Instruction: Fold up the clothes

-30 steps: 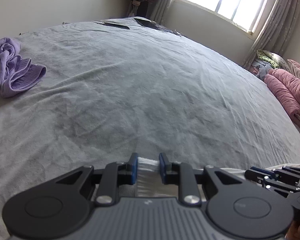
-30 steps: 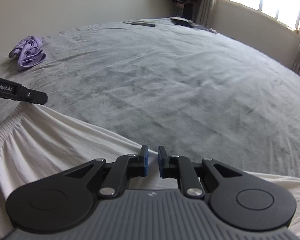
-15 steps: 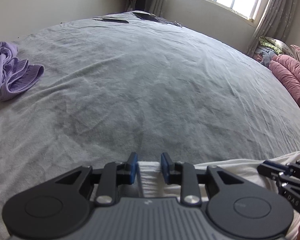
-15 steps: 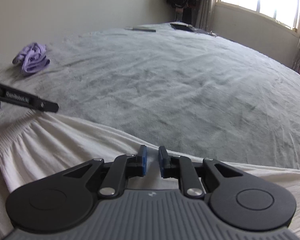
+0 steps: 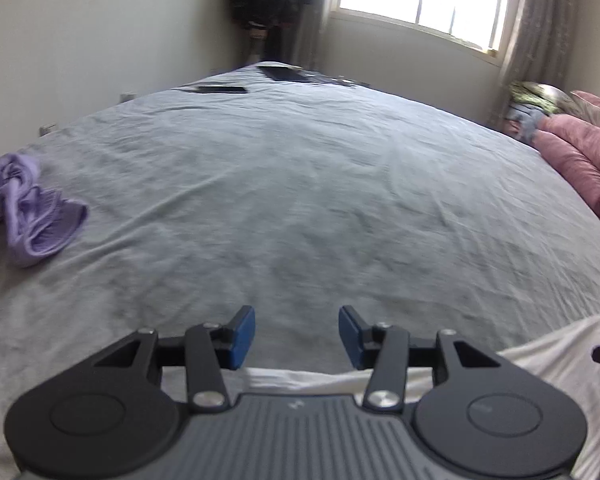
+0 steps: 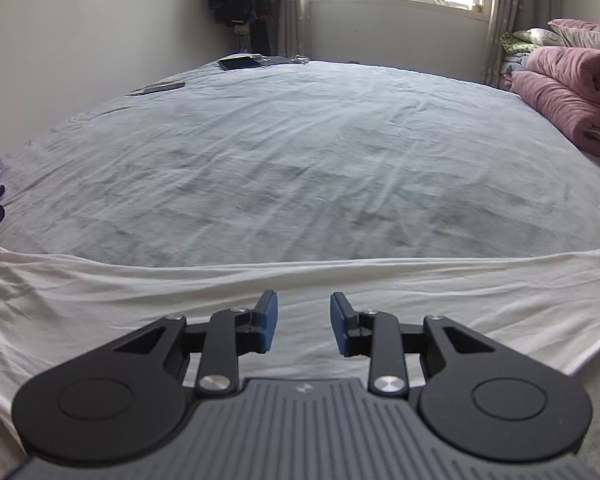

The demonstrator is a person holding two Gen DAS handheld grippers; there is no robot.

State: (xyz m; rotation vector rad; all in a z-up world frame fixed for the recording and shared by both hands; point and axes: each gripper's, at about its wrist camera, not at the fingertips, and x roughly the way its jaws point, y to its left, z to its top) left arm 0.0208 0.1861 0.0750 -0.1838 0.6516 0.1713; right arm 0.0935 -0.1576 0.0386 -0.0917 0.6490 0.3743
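The big bed [image 6: 320,152] has a grey sheet on it, and it holds all the clothes. A long white cloth [image 6: 100,300] lies flat along the near edge of the bed, stretched out from the left side to the right side. Its far edge makes a neat, nearly straight line across the bed, and there are soft wrinkles in it. It looks long and smooth, but it is hard to tell if it is one layer or already folded over once. So it could be laid out ready for a fold, or it could be resting after one fold is made. Either way it is still a long strip, not a small tidy pile, so more folding looks likely. A purple cloth [image 5: 32,216] sits in a crumpled heap by the left edge of the bed, well apart from the white one. It is not folded at all, so that job is left too. The right gripper [image 6: 304,328] hangs over the middle of the white cloth with its jaws apart and nothing in them. The left gripper [image 5: 296,336] is above the left end of the white cloth, and its jaws are wide apart and hold nothing.
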